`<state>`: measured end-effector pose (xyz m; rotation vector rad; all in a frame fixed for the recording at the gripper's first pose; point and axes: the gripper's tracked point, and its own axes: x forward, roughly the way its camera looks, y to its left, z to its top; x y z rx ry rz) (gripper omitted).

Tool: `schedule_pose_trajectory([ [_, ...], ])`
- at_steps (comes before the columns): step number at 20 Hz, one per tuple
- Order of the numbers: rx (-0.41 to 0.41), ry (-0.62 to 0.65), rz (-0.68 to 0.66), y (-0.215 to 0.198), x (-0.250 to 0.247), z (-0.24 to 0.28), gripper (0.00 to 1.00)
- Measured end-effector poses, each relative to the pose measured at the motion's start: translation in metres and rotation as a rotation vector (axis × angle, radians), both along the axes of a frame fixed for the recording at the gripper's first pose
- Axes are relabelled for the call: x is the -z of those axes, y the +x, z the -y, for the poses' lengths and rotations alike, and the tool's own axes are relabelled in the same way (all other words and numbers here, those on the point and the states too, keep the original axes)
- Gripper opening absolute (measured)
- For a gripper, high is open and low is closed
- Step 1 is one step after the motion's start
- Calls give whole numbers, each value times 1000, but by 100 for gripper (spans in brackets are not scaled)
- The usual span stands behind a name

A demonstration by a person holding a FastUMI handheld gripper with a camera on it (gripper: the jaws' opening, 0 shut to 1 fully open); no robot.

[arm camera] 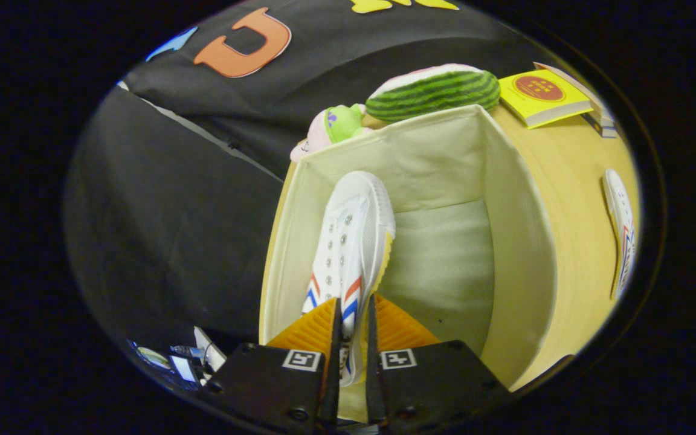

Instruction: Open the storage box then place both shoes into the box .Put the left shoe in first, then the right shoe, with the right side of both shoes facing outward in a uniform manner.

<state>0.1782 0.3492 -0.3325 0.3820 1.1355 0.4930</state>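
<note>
The gripper (353,320), jaws clamped on the heel end of a white shoe (351,241), holds it inside the open storage box (517,241), toe toward the box's far wall. The second shoe (621,232) lies on the table (571,181) beside the box, apparently awaiting its turn.

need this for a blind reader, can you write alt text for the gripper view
The gripper is shut on the heel of a white shoe, holding it inside an open cream box near its left wall. The box stands on a wooden table, where a second shoe lies to its right, with a plush watermelon and yellow book beyond.
</note>
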Motion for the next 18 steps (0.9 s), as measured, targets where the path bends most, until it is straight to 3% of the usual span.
schedule_pose_trajectory([
  [2, -63, -101, 81, 9, -8, 20, 33],
  [4, -91, -247, 219, 22, -27, 52, 63],
  [6, -93, -351, 256, 22, -40, 84, 91],
  [9, -116, -444, 317, 27, -54, 126, 93],
  [11, -88, -506, 375, 34, -64, 160, 94],
  [15, -66, -504, 301, 22, -54, 218, 94],
  [18, -11, -573, 271, 29, -35, 280, 94],
])
